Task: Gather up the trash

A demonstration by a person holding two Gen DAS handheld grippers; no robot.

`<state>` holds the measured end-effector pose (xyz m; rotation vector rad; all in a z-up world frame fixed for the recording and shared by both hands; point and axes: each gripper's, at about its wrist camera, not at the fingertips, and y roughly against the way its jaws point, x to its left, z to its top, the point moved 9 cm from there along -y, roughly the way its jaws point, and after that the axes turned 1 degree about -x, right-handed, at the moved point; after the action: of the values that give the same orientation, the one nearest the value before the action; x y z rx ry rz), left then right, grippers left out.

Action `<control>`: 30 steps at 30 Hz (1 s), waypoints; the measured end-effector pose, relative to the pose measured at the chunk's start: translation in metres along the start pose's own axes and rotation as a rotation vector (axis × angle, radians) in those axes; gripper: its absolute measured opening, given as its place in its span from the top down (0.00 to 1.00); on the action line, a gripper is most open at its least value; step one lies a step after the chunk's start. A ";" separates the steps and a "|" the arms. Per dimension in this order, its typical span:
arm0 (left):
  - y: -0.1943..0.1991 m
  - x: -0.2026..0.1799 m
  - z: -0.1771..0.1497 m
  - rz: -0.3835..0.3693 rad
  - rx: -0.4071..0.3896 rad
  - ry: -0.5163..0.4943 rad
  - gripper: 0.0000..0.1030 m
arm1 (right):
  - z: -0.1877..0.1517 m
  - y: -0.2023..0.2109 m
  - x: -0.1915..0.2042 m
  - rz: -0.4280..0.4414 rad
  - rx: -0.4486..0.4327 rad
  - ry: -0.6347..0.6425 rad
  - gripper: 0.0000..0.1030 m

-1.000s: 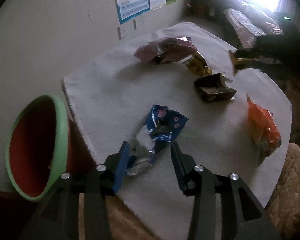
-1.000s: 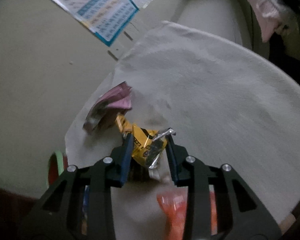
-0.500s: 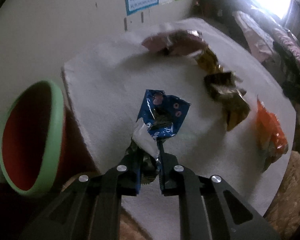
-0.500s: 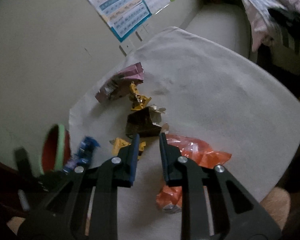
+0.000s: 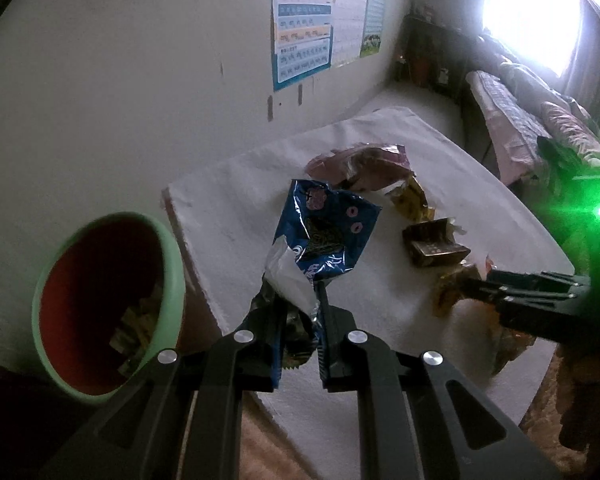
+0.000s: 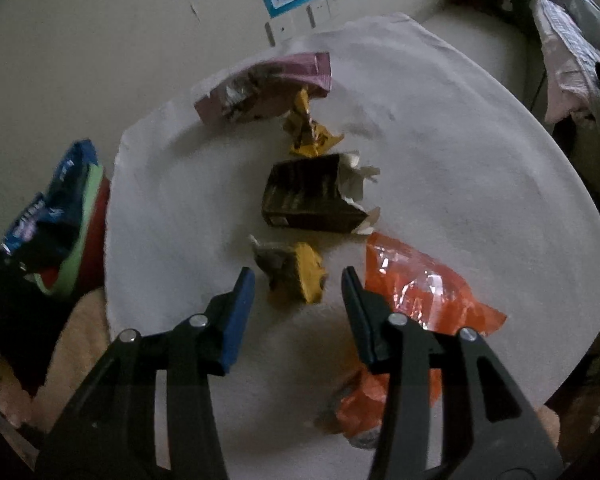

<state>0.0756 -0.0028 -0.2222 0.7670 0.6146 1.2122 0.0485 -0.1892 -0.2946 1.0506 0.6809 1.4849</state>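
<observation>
wall posters (image 5: pixel 303 36) and wrappers printed, no text legible

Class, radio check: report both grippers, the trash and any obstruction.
Left gripper shut on blue wrapper, lifted near green bin. Right gripper opening, crumpled yellow wrapper between fingers, not pressed. Nothing blocking.

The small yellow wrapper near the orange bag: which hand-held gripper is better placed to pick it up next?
Right. The right hand-held gripper is opening around the yellow wrapper; the left hand-held gripper is shut on the blue wrapper.
</observation>
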 end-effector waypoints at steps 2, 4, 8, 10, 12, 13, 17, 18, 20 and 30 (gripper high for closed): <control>-0.001 -0.002 -0.002 -0.006 0.006 0.001 0.89 | -0.003 -0.003 -0.002 -0.002 0.011 -0.007 0.57; -0.001 -0.002 -0.003 -0.010 0.008 -0.001 0.89 | -0.004 -0.003 -0.003 0.010 0.011 -0.017 0.57; -0.002 -0.004 -0.004 -0.017 0.008 -0.001 0.89 | -0.003 -0.002 -0.001 0.021 0.012 -0.018 0.78; -0.002 -0.002 -0.004 -0.018 0.006 0.002 0.89 | -0.001 0.001 0.000 0.036 0.000 -0.024 0.87; -0.002 0.000 -0.004 -0.020 0.006 0.010 0.89 | 0.002 0.006 0.004 0.047 -0.015 -0.023 0.94; -0.002 0.000 -0.004 -0.019 0.006 0.012 0.89 | 0.004 0.010 0.005 0.053 -0.025 -0.023 0.94; 0.001 0.004 -0.002 -0.020 -0.005 0.026 0.89 | 0.012 0.031 0.014 0.076 -0.070 -0.025 0.94; 0.002 0.005 -0.001 -0.020 -0.008 0.028 0.89 | 0.014 0.036 0.016 0.080 -0.081 -0.023 0.94; 0.005 0.008 0.002 -0.017 -0.019 0.032 0.89 | 0.018 0.043 0.021 0.090 -0.096 -0.022 0.94; 0.013 0.024 0.006 0.002 -0.042 0.050 0.89 | 0.016 0.041 0.032 0.072 -0.059 -0.005 0.88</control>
<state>0.0787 0.0212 -0.2087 0.7037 0.6277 1.2454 0.0452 -0.1680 -0.2441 1.0426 0.5984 1.5548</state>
